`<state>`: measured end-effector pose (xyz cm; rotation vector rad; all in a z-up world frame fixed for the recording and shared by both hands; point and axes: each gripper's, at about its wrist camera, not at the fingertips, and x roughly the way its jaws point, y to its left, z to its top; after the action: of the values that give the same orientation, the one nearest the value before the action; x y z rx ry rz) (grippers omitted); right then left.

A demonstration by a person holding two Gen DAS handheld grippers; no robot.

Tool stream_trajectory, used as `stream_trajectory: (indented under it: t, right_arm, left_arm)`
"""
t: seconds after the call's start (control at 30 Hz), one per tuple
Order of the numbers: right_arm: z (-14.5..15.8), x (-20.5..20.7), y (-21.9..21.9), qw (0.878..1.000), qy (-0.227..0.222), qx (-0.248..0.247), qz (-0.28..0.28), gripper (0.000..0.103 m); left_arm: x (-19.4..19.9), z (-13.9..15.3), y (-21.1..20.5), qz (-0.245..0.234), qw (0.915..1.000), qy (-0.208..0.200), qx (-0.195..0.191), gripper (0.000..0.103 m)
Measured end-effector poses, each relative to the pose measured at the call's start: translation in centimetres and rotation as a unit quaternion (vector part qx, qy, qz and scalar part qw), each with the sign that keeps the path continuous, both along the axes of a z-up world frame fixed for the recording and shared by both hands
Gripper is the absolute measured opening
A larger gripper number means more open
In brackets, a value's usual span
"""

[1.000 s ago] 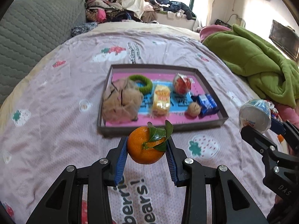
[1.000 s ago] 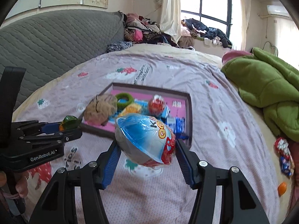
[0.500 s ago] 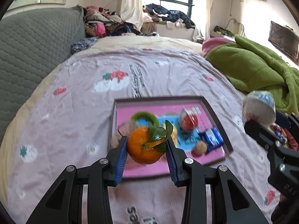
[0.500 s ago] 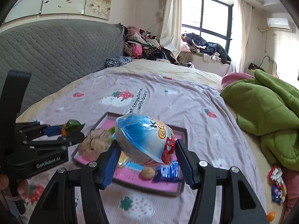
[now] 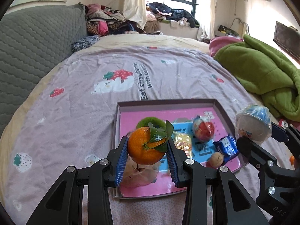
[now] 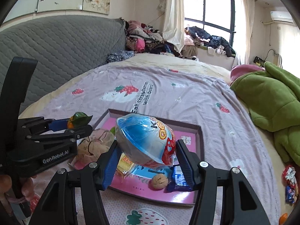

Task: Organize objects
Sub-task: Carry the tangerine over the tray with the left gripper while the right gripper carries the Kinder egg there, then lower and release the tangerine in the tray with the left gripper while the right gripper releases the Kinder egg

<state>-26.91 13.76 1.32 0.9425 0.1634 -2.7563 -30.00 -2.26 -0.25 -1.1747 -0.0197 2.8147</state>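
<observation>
Left wrist view: jaws clamp the tangerine; right jaws grip the wrapped bowl.

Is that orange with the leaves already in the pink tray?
Not yet. The orange is clamped between the left gripper pads, in the air above the tray.

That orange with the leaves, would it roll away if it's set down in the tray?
Probably somewhat: the orange looks round and smooth, so it may roll. Its leaves could slow it, and the tray has raised walls that should stop it.
</observation>
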Motion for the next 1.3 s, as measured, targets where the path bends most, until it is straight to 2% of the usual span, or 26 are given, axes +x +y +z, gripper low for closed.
stream_trajectory:
  t: [0.27, 0.5, 0.93, 1.3]
  right_arm:
    - [-3.3, -1.1, -1.0, 1.000, -0.026, 0.016, 0.004, 0.059]
    - [-5.9, -1.7, -1.7, 0.998, -0.047, 0.030, 0.006, 0.059]
    - [-7.9, -2.3, -1.7, 0.997, -0.062, 0.038, -0.009, 0.059]
    - [-8.9, -3.1, -1.7, 0.995, -0.076, 0.064, -0.027, 0.059]
  left_arm:
    - [-0.7, -4.0, 0.2, -0.004, 0.9997, -0.024, -0.003, 0.040]
    - [-1.3, -5.9, 0.3, -0.003, 0.9993, -0.036, -0.008, 0.040]
    - [-1.8, -7.6, 0.2, -0.003, 0.9987, -0.050, -0.005, 0.040]
    - [-2.2, -8.6, 1.0, -0.012, 0.9980, -0.061, -0.010, 0.040]
